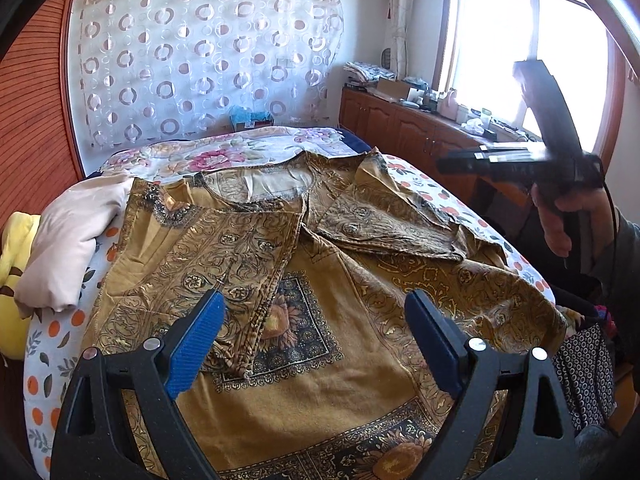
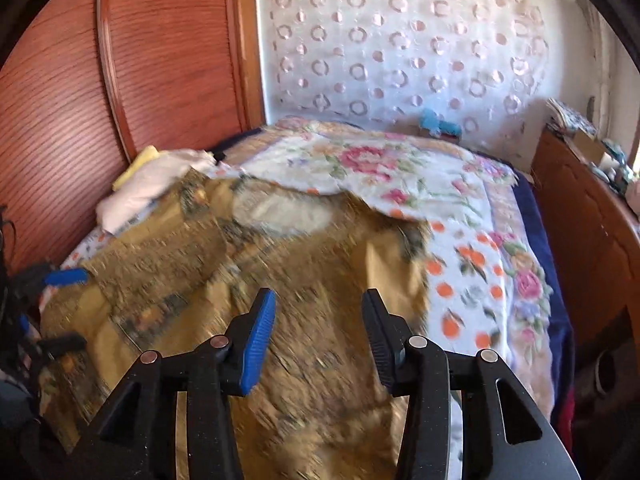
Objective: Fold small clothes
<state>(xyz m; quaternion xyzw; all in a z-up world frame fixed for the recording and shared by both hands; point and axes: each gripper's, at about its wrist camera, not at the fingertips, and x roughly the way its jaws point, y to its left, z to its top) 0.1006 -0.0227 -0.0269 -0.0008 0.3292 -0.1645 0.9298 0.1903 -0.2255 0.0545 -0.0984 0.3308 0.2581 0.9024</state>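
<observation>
A mustard-brown patterned garment [image 1: 304, 312] lies spread across the bed [image 1: 432, 196], neckline toward the far wall, over a fruit-print sheet [image 1: 52, 344]. Its left sleeve [image 1: 224, 248] is folded inward over the chest; the right sleeve [image 1: 384, 216] lies rumpled and partly folded toward the middle. A dark square panel with a sunflower print sits on the front of the garment.

The left tongs [image 1: 314, 334] hover just above the lower front, spread wide with nothing between the blue pads. The right tongs [image 2: 318, 330] are likewise spread and empty, above the right half of the garment; that view is smeared by motion, so whether they touch the cloth is hard to say. From the left wrist camera the right tool appears raised at the bed's right edge, gripped by the right hand [image 1: 576, 216].

A pale pink folded cloth [image 1: 76, 240] and a yellow item [image 1: 16, 280] lie beside the garment's left shoulder. A floral blanket [image 2: 372, 164] covers the head of the bed, a circle-patterned curtain [image 1: 208, 60] hangs behind, and a wooden cabinet [image 1: 400, 128] stands under the window.
</observation>
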